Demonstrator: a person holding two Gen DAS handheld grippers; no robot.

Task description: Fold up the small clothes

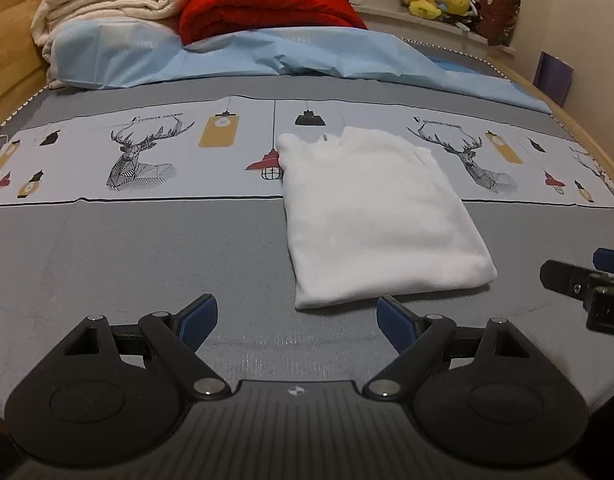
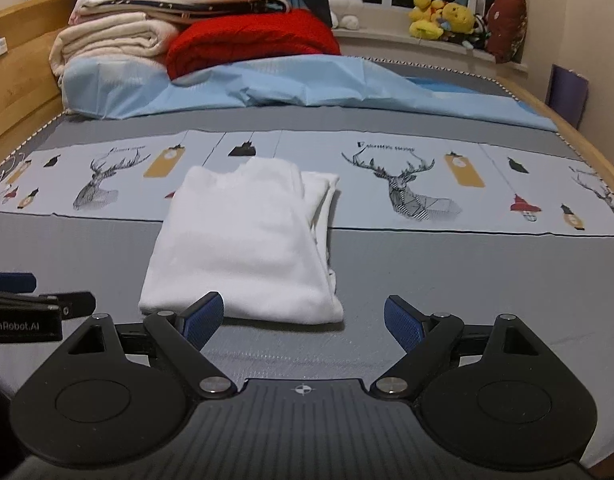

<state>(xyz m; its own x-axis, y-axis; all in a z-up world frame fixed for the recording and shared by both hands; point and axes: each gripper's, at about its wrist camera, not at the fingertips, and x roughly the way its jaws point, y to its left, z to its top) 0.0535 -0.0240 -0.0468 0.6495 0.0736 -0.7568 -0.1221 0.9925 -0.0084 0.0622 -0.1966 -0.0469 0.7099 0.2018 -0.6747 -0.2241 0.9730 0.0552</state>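
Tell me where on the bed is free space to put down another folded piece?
Bare grey sheet lies left of the white garment, below the deer-print band. More lies right of it. The headboard end is crowded: cream blankets, red blanket, blue cover.

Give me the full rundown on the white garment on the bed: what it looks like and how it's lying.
The white garment is plain, soft-looking knit or fleece, folded into a rough rectangle with a neckline notch at its far edge. Layered folded edges show along its right side in the right wrist view. It lies flat on the grey bedspread, its far end over the deer-print band. Neither open gripper, left or right, holds it; the right one's left fingertip overlaps its near edge, contact unclear.
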